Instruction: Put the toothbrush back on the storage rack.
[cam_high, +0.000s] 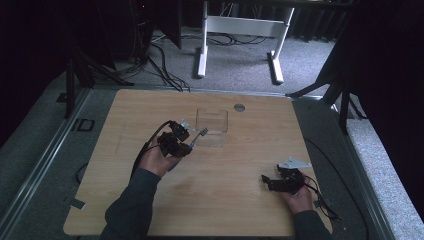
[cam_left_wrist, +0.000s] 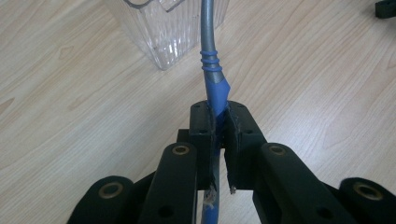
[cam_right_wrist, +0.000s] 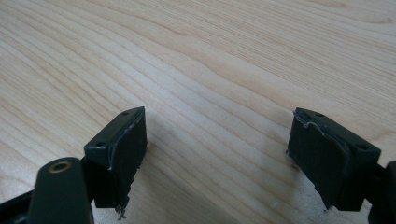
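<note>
A toothbrush (cam_high: 199, 137) with a blue and grey handle (cam_left_wrist: 214, 79) is clamped in my left gripper (cam_high: 187, 146), which is shut on the blue part of the handle. Its bristled head points toward a clear ribbed plastic container (cam_high: 212, 121) standing mid-table. In the left gripper view the handle rises past the container's corner (cam_left_wrist: 163, 32). My right gripper (cam_high: 266, 182) rests low over the table near the front right. Its jaws stand wide open over bare wood (cam_right_wrist: 217, 140), with nothing between them.
The wooden table (cam_high: 150, 110) has a round grey grommet (cam_high: 239, 107) behind the container. On the floor beyond the table stand a white desk frame (cam_high: 202, 55) and loose cables (cam_high: 165, 70). Dark stands flank both sides of the table.
</note>
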